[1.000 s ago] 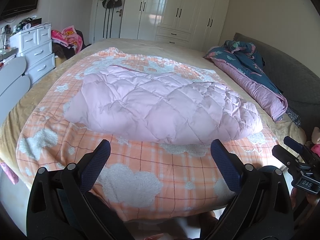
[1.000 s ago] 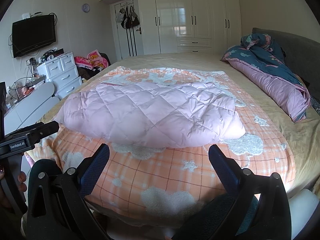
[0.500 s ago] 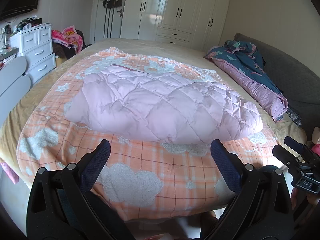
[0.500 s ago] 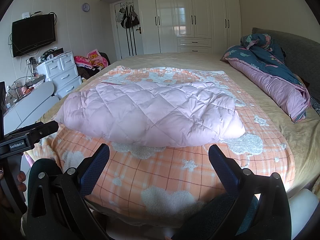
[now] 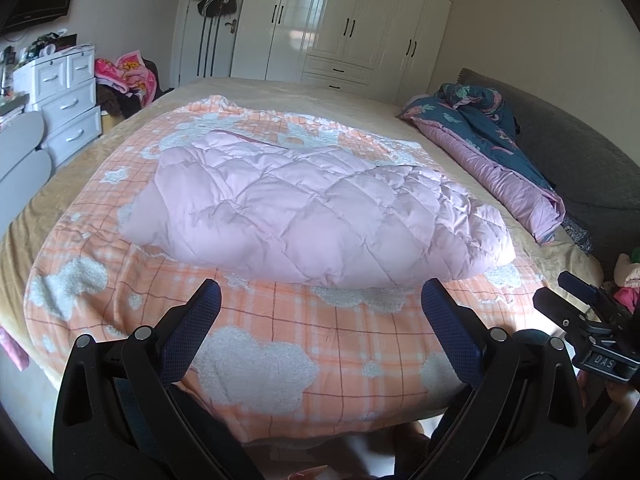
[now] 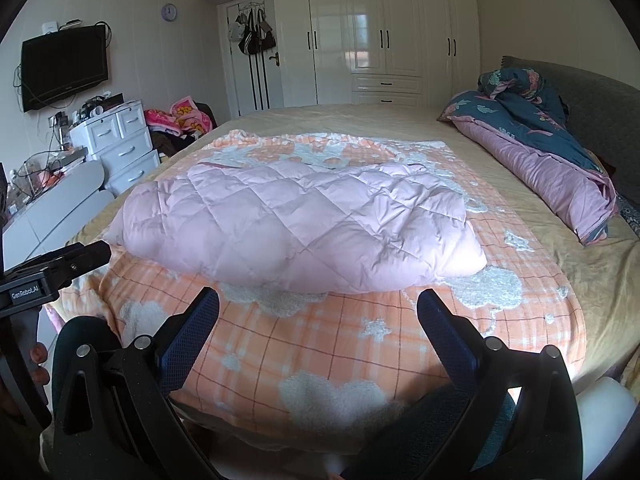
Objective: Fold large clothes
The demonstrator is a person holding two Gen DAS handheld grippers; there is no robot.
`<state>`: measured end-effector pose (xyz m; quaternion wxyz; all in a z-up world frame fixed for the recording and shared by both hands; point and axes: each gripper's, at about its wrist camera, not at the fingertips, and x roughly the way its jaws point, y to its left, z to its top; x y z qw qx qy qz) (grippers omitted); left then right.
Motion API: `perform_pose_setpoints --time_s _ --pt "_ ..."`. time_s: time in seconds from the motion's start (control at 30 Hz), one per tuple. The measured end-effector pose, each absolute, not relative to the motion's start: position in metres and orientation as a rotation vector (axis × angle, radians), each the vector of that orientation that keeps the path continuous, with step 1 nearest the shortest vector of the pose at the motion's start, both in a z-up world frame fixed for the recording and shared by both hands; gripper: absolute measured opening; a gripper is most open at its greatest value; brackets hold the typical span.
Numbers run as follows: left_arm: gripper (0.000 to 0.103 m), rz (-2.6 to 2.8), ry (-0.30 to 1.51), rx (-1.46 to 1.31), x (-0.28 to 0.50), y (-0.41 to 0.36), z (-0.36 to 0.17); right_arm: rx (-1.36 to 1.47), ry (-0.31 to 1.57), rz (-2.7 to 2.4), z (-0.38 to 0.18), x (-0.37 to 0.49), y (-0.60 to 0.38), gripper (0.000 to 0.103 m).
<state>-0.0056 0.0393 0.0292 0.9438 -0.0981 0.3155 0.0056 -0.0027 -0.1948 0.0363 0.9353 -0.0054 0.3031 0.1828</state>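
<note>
The pink quilted coat (image 5: 320,212) lies roughly at the middle of the orange checked blanket (image 5: 280,340), which covers the near half of the bed (image 6: 360,120). The coat looks already doubled over into a thick, puffy bundle, its long side running across the bed and its near edge well short of the blanket's near hem. The left gripper (image 5: 318,330) hangs off the foot of the bed, in front of the coat, jaws spread wide and holding nothing. The right gripper (image 6: 318,330) is in the same condition: fully apart, empty, short of the coat. Neither touches the fabric. Judged from this, the step in hand is either a pause between folds or the end of folding; which one cannot be settled here. If another fold is wanted, both grippers need to advance over the blanket, close on one end of the bundle, and carry it across; the filling is springy and will likely push back. Beyond the coat, a dark floral duvet (image 6: 540,128) lies bunched along the headboard side. The left view shows the coat's crumpled right end and the right gripper's body at its edge. The right view alone shows the wall TV (image 6: 64,68), the clock (image 6: 169,12), and the coat's smooth left end.
</note>
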Motion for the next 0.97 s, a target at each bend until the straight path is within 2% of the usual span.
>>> perform_pose_setpoints --time_s 0.27,0.43,0.5,0.67,0.83,0.97 --pt "0.094 0.067 0.696 -0.206 -0.001 0.051 0.018 -0.004 0.635 0.295 0.032 0.001 -0.215 0.099" --pt "0.094 0.181 0.73 -0.169 0.004 0.07 0.002 0.047 0.63 0.097 0.025 0.0 -0.278 0.099" --pt "0.094 0.196 0.762 -0.245 0.009 0.094 -0.006 0.087 0.637 -0.039 0.015 -0.001 -0.325 0.099" --pt "0.094 0.43 0.734 -0.355 0.024 0.2 -0.011 0.145 0.726 -0.482 -0.042 -0.009 -0.465 0.099" --pt "0.094 0.705 0.729 -0.442 0.044 0.331 -0.014 0.338 0.876 -0.886 -0.113 -0.034 -0.613 0.099" --pt "0.094 0.899 0.741 -0.444 0.069 0.423 -0.028 0.427 0.913 -1.027 -0.15 -0.052 -0.68 0.099"
